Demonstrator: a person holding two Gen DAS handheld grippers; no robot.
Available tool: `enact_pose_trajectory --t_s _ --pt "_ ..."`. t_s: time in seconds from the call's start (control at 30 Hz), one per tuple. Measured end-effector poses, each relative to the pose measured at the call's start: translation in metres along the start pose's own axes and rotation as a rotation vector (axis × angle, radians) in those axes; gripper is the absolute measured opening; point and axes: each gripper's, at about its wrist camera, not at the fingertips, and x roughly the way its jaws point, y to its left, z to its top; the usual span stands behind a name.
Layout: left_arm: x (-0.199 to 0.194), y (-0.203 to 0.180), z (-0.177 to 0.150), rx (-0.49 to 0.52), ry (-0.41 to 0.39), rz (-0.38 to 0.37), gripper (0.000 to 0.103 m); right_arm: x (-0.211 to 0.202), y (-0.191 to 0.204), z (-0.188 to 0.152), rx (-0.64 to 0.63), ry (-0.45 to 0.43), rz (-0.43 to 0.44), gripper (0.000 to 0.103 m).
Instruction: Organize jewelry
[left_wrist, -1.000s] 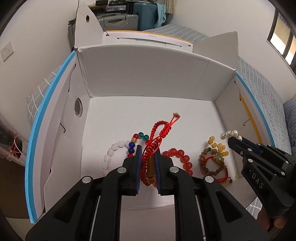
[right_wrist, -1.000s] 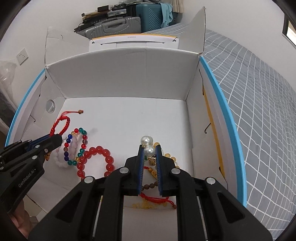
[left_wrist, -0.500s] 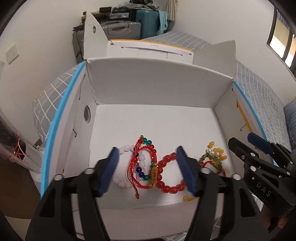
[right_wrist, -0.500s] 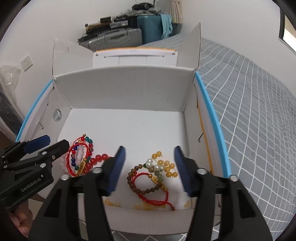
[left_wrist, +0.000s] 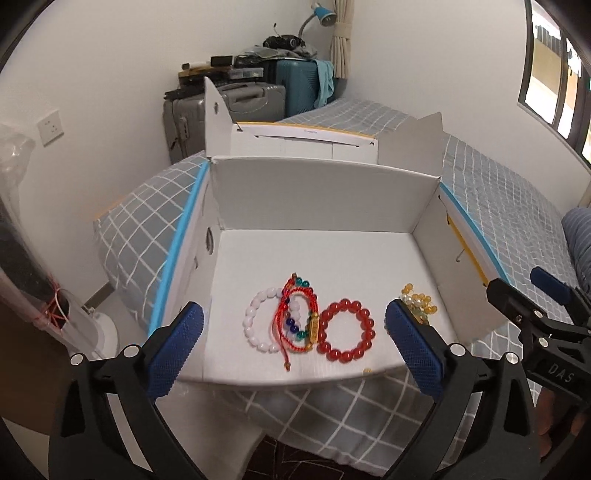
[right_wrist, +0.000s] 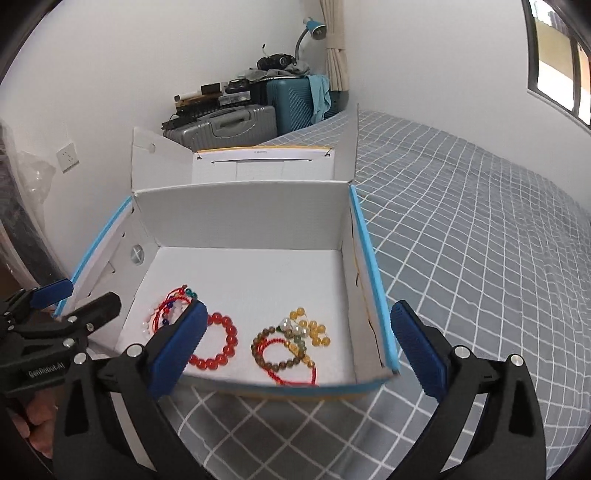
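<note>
Both grippers gaped wide, empty, held above near edge of white box (left_wrist: 325, 192). Left gripper (left_wrist: 295, 343) faced white bead bracelet (left_wrist: 258, 325), red cord bracelet (left_wrist: 295, 314), red bead bracelet (left_wrist: 347, 332) on box floor. Right gripper (right_wrist: 295, 339) faced brown, amber, pearl bead pile (right_wrist: 295, 339) near right wall. Box sat on checked bed (right_wrist: 480, 240).

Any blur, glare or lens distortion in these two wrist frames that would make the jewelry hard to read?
Left wrist view: sharp; the red bead bracelet in the white cardboard box reads clearly, with fisheye bending the box edges and a bright window at right. Right wrist view: the box's near rim is slightly smeared, the mixed yellow and brown bead pile stays legible, and no glare falls on the jewelry.
</note>
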Motion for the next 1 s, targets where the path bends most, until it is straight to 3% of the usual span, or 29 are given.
enact_pose_trajectory --t_s 0.47,1.0 --pt "-0.018 -0.004 -0.048 0.036 0.016 0.011 0.097 -0.015 0.005 -0.047 -0.012 0.022 -0.026 0.095" --pt "-0.022 0.000 -0.052 0.014 0.008 0.019 0.097 -0.014 0.007 -0.050 -0.010 0.041 -0.027 0.095"
